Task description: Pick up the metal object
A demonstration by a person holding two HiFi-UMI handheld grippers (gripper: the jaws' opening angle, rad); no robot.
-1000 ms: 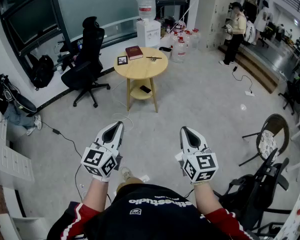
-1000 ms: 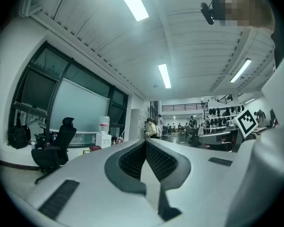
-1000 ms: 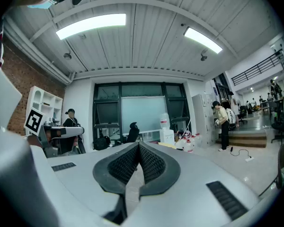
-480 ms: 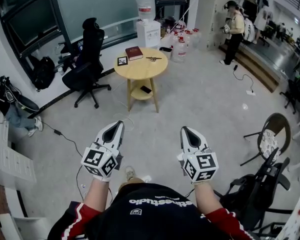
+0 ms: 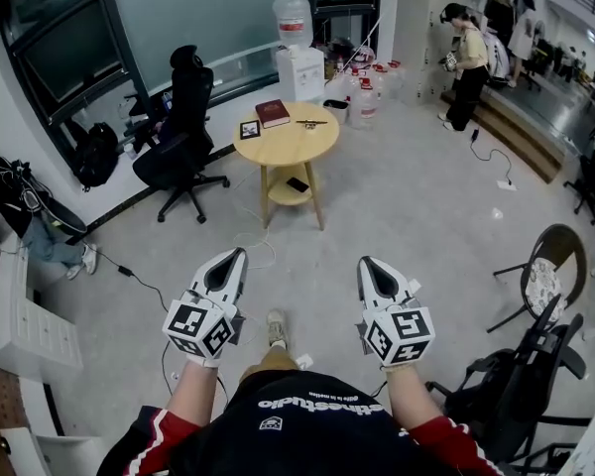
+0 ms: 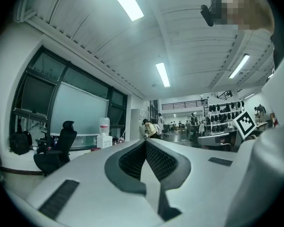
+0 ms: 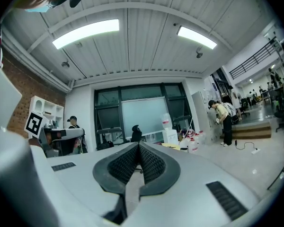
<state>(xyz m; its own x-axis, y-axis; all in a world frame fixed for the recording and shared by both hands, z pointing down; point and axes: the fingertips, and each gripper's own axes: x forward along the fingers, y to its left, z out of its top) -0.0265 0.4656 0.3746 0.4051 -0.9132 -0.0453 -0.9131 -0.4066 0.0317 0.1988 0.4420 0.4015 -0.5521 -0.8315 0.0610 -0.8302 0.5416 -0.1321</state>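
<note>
A thin dark metal object (image 5: pixel 310 123) lies on the round wooden table (image 5: pixel 286 150) far ahead of me, beside a red book (image 5: pixel 272 113) and a small framed picture (image 5: pixel 249 129). Both grippers are held level at waist height, well short of the table. In the head view the left gripper (image 5: pixel 236 255) and the right gripper (image 5: pixel 365 264) each taper to a closed point. The left gripper view shows the left gripper (image 6: pixel 145 141) with its pads meeting and nothing between them. The right gripper (image 7: pixel 139 145) in its own view is likewise shut and empty.
A black office chair (image 5: pixel 183 137) stands left of the table, with a water dispenser (image 5: pixel 299 58) and water bottles (image 5: pixel 367 97) behind it. A phone (image 5: pixel 297 184) lies on the table's lower shelf. Folding chairs (image 5: pixel 545 266) crowd the right. A person in yellow (image 5: pixel 466 62) stands at the back.
The table and chair have slid lower in the head view. My shoe now shows ahead between the grippers. Both grippers stay shut and keep their spacing.
</note>
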